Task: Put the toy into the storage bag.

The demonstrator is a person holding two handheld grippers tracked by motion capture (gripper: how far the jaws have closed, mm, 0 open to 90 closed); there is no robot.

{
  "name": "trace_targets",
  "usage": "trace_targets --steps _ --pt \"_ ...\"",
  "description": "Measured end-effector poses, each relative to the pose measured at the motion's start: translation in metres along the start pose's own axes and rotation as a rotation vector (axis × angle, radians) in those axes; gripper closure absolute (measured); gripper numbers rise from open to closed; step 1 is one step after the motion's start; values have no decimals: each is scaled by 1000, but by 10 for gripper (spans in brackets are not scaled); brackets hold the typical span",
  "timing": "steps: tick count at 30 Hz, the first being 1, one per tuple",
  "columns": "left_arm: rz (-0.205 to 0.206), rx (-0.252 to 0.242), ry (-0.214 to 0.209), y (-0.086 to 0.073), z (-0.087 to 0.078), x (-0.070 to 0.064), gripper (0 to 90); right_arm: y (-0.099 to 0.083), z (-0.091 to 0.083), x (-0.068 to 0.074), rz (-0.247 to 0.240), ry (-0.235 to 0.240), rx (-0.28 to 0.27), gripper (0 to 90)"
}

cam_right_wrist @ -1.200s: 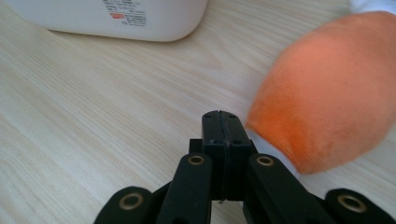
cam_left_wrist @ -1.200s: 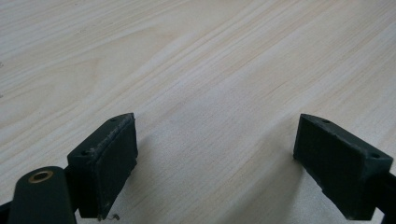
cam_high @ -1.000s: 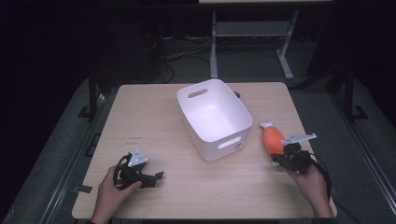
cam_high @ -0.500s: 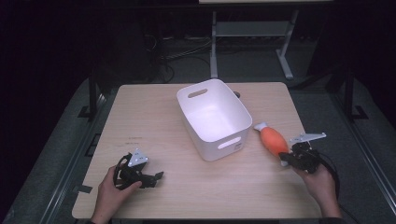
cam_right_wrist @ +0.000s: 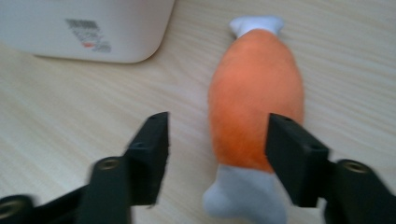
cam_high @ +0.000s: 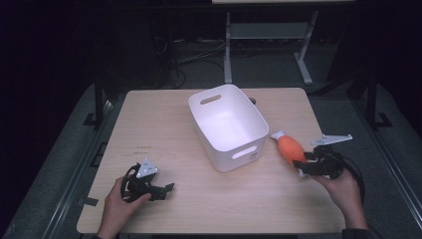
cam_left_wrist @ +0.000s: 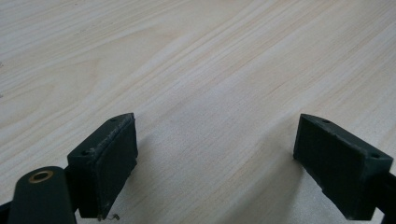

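Note:
An orange plush toy [cam_high: 290,148] with white ends lies on the wooden table [cam_high: 164,124], just right of a white tub [cam_high: 239,154]. My right gripper [cam_high: 304,167] stands open at the toy's near end. In the right gripper view the toy [cam_right_wrist: 254,93] lies between the jaws of this gripper [cam_right_wrist: 217,144], close to the right jaw and with a gap on the left. My left gripper [cam_high: 166,190] rests open on the table at the front left. In its own view the left gripper [cam_left_wrist: 215,158] has only bare wood [cam_left_wrist: 187,70] between its jaws.
The white tub [cam_right_wrist: 93,28] has cut-out handles, looks empty and stands at the table's centre. A person's hands hold both grippers near the front edge. A metal stand [cam_high: 263,35] and cables lie on the dark floor beyond the table.
My right gripper has shifted slightly to the right, and the orange toy now lies more slanted on the table. The left gripper has not moved.

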State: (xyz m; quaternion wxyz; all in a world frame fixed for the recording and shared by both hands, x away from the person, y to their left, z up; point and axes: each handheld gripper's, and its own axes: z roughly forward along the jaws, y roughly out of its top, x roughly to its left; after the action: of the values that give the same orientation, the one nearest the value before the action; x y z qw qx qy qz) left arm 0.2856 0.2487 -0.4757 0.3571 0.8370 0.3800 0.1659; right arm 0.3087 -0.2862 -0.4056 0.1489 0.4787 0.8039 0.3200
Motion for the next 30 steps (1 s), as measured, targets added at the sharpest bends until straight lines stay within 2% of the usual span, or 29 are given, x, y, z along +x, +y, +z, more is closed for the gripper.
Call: trace_targets --steps 5,8,9,13,17,30 --pt "3 3 0 0 0 0 127 9 3 -6 12 -47 -6 130" --pt "3 3 0 0 0 0 127 14 10 -10 16 -45 3 22" --pt "3 2 0 0 0 0 127 16 12 -11 7 -35 12 22" --pt "2 2 0 0 0 0 127 21 19 -11 -3 -49 22 22" --pt "3 3 0 0 0 0 127 29 33 -12 -19 -48 35 21" --pt "3 3 0 0 0 0 127 42 60 -16 -27 -67 79 15"
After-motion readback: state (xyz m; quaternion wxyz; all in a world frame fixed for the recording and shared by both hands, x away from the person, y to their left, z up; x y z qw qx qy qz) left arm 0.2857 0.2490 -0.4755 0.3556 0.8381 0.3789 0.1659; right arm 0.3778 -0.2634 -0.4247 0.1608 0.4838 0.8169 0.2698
